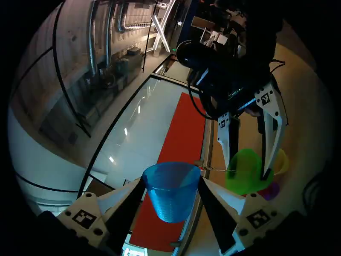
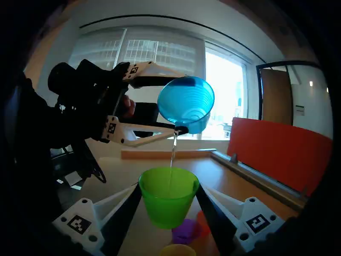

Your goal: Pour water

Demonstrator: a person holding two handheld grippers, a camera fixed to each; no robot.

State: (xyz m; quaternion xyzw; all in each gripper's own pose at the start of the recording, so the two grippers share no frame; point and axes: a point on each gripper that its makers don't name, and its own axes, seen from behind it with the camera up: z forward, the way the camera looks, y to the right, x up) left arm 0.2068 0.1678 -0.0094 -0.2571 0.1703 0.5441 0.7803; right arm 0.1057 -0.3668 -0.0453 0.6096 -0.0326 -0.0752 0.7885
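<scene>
With jaws clamped, the left gripper (image 1: 171, 181) is tipping one blue cup (image 1: 172, 198), pouring water (image 2: 172, 153) into one green cup (image 2: 168, 207) clamped in the right gripper (image 2: 169, 188) jaws. Three other cups (image 2: 187, 230) are sitting below.

Tilted blue cup (image 2: 186, 103) streams water (image 2: 172, 153) — into upright green cup (image 2: 169, 200) below.

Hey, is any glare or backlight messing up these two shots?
Right gripper view: the window is blown out and the sleeve left of the blue cup is silhouetted, though the green cup is sharp. Left gripper view: small glare spots on the glossy white surface, straight edges bowed by the fisheye.
</scene>
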